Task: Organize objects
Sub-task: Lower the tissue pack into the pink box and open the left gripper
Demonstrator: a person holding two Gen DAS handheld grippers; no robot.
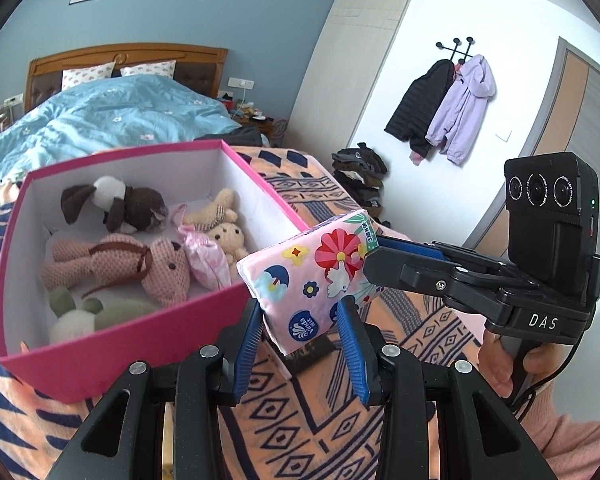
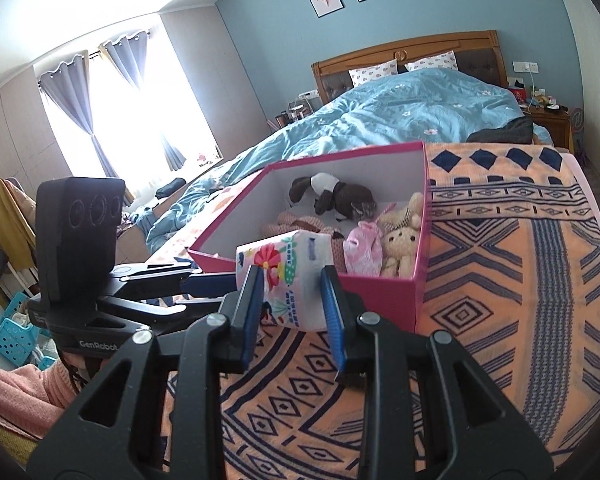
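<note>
Orange blanket with navy geometric print (image 1: 308, 412) covers the near end of the bed; on it sits an open pink cardboard box with white inside (image 1: 112, 344), about 10 o'clock from the left gripper (image 1: 302, 320) in the left wrist view and 12 to 1 o'clock from the right gripper (image 2: 290, 288) in the right wrist view. The box already holds soft toys: brown-and-white plush dog (image 1: 116, 204), pink knitted bunny (image 1: 140, 268), small cream bears (image 1: 226, 236). The pink floral-print soft tissue pack (image 1: 316, 276) is held in the air just beside the box's near corner, clear of the blanket. Both sets of jaws are pinching it, left on one end, right on the other, blue ribbed pads (image 2: 254, 292) pressing into the wrap. To do this step well, I'd judge: carry the pack level over the rim, keep both grips even so the soft wrap doesn't slip or twist, and lower it into the free space near the front wall, not onto the toys. Readable writing: "Vinda" logo on the pack, "DAS" on the right gripper body, "GenRobot" on the left gripper body; the small print on the pack's edge is too small to read.
</note>
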